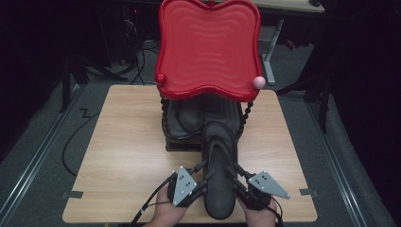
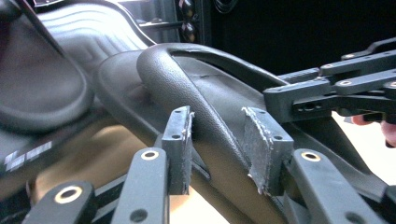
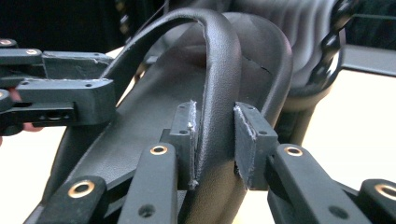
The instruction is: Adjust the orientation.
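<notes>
From the high view, a dark leather-like slipper (image 1: 220, 175) with a pebbled strap lies lengthwise on the pale wooden worktop (image 1: 123, 156), one end toward the person and the other at a beaded black rack (image 1: 171, 130) under a glossy red, ripple-moulded tray (image 1: 208, 47). The left gripper (image 1: 201, 182) and the right gripper (image 1: 239, 182) flank its near end. In the left gripper view, the half-closed jaws straddle the strap's rounded edge, the left pad (image 2: 180, 149) against it. In the right gripper view, narrow jaws pinch the arched strap (image 3: 217, 93) between worn pads.
</notes>
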The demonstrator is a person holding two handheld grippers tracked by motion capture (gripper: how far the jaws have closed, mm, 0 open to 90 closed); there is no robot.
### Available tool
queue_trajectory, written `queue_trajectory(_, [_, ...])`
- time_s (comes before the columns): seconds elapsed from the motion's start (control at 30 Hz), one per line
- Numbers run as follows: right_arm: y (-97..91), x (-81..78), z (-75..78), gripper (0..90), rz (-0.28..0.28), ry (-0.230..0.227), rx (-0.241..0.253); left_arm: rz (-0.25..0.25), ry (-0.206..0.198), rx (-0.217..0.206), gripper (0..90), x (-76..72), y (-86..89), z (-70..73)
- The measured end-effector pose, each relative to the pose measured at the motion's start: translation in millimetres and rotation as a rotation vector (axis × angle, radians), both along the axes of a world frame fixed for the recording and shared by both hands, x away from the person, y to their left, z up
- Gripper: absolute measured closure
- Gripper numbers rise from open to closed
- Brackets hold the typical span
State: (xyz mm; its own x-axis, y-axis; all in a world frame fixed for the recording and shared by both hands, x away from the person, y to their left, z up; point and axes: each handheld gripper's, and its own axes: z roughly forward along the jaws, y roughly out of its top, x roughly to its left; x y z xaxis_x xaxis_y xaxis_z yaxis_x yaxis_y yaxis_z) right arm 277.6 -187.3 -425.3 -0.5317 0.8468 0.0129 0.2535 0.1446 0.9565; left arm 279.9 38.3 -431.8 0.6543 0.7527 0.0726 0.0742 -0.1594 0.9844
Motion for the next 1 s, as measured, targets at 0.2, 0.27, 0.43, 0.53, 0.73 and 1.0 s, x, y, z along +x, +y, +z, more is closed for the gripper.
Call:
queue_trajectory(0.2, [-0.3, 42.1, 12.3, 70.5, -0.056, -0.032, -0.011, 0.044, -0.04, 0.017, 65.9, 46.3, -10.7, 9.2])
queue_trajectory(0.27, [2.5, 56.1, 13.1, 70.6, -0.064, -0.05, -0.024, 0.063, -0.037, 0.015, 66.4, 59.4, -9.8, 9.6])
queue_trajectory(0.43, [13.9, 83.9, 14.2, 70.6, -0.094, -0.067, -0.051, 0.112, -0.036, 0.036, 67.6, 84.5, -7.9, 8.8])
queue_trajectory(0.53, [18.2, 97.3, 16.1, 70.7, -0.104, -0.071, -0.062, 0.136, -0.03, 0.034, 67.5, 93.9, -8.1, 6.9])
queue_trajectory(0.73, [15.9, 107.5, 19.6, 59.8, -0.083, -0.059, -0.03, 0.177, -0.03, 0.031, 68.3, 98.0, -12.6, 9.5])
queue_trajectory(1.0, [6.9, 65.4, 18.7, 60.6, -0.031, -0.112, -0.049, 0.187, -0.025, 0.033, 70.0, 97.3, -16.7, 10.8])
